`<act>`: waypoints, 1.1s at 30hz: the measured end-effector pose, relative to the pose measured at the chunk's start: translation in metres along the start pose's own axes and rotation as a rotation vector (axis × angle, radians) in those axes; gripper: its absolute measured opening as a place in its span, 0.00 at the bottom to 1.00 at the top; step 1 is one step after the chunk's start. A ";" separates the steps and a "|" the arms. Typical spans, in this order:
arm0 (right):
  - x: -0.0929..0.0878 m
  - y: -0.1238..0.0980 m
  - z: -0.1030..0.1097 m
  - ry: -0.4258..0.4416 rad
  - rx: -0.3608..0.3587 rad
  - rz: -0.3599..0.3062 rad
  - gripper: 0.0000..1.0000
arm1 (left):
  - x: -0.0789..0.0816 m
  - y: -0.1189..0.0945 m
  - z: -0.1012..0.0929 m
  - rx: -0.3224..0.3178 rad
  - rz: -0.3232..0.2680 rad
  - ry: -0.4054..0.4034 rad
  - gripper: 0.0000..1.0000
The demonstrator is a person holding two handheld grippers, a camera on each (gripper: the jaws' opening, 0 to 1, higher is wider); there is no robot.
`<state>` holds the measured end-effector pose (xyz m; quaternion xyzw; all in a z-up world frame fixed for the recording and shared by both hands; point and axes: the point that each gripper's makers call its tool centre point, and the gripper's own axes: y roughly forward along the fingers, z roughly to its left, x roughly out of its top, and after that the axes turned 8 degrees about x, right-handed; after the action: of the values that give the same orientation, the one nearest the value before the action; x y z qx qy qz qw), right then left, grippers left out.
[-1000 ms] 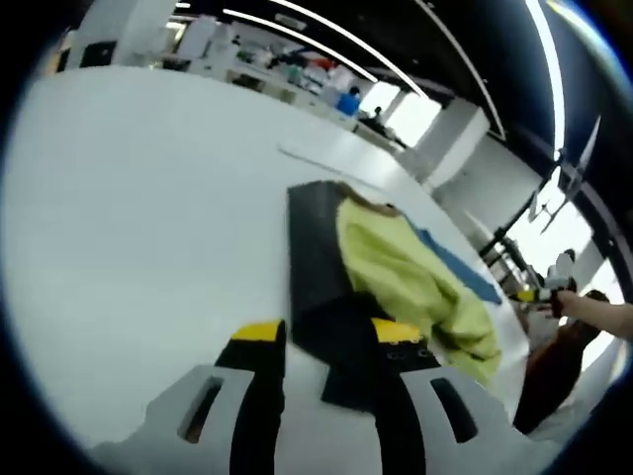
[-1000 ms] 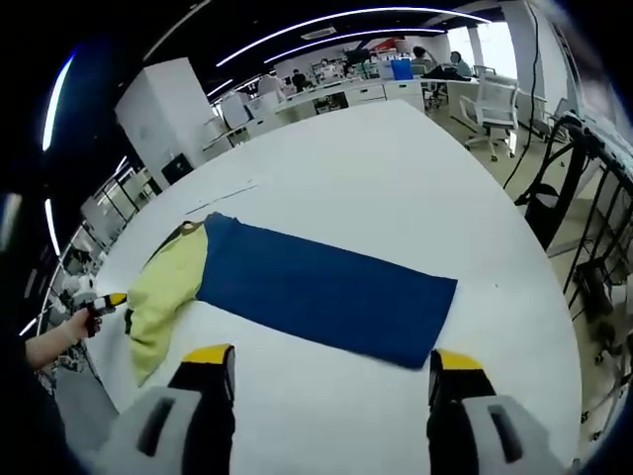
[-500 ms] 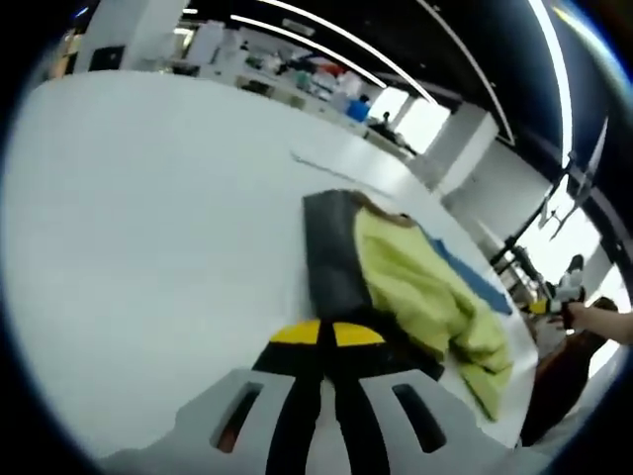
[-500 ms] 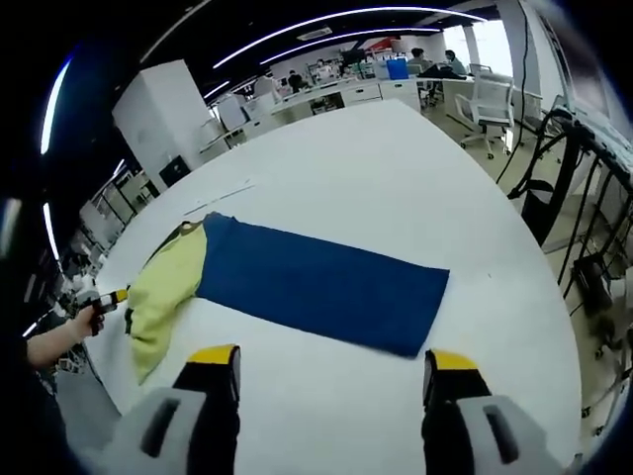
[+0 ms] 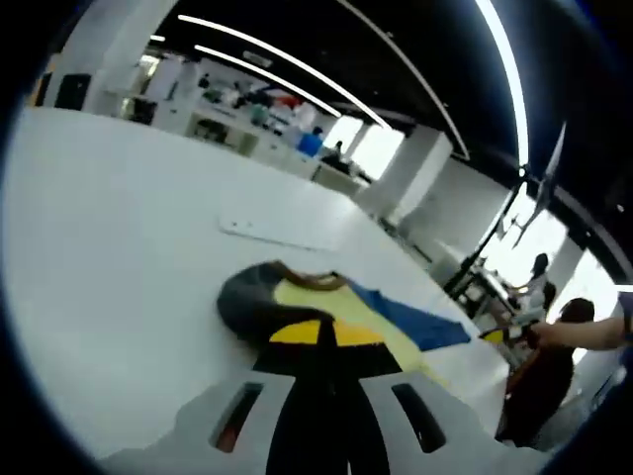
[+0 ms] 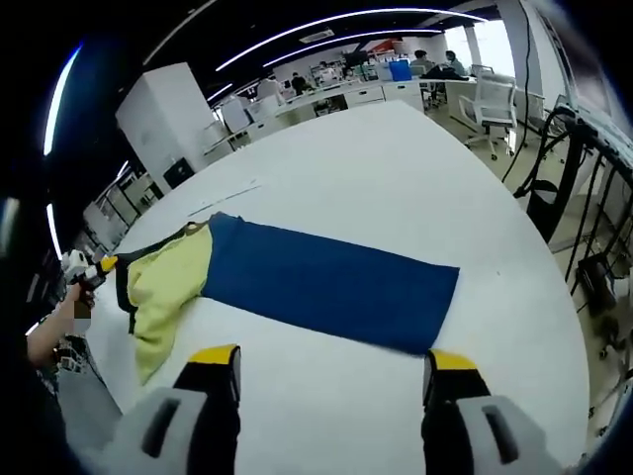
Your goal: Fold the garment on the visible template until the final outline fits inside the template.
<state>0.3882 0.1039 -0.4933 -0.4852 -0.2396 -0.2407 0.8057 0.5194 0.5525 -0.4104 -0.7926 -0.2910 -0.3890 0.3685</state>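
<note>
Yellow-green garment [image 6: 168,287] with dark trim — rumpled at nine o'clock, overlapping the flat blue rectangular template [image 6: 331,287] at centre.

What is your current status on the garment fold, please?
Left gripper shut on the yellow-green and black garment, lifting its dark edge. Right gripper open, above the white table. Blue rectangular template flat beside the garment. Nothing in the way.

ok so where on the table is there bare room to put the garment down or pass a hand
Bare white table lies beyond the blue template, toward the far desks, and on the near side between the template and the right gripper. The template's uncovered end is free too. It is crowded at the other end, where the yellow garment is bunched and the left gripper is shut on it.
</note>
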 end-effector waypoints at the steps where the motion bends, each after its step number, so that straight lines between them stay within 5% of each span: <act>1: -0.001 0.000 0.000 0.000 0.001 -0.001 0.75 | 0.001 0.005 -0.006 -0.008 0.005 0.012 0.00; 12: -0.013 -0.004 -0.003 0.021 -0.001 0.003 0.74 | -0.033 0.061 -0.053 -0.095 0.114 0.093 0.00; 21: -0.014 -0.008 -0.005 0.031 -0.003 -0.011 0.74 | -0.070 0.087 -0.055 -0.096 0.220 0.128 0.00; 28: -0.009 -0.005 0.001 0.018 0.011 -0.021 0.74 | -0.072 0.087 -0.053 -0.100 0.225 0.122 0.01; 33: -0.001 0.000 0.011 -0.009 0.034 -0.039 0.77 | -0.060 0.080 -0.055 -0.112 0.190 0.120 0.11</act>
<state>0.3853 0.1140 -0.4893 -0.4679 -0.2566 -0.2502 0.8079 0.5251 0.4529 -0.4658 -0.8113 -0.1699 -0.4145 0.3757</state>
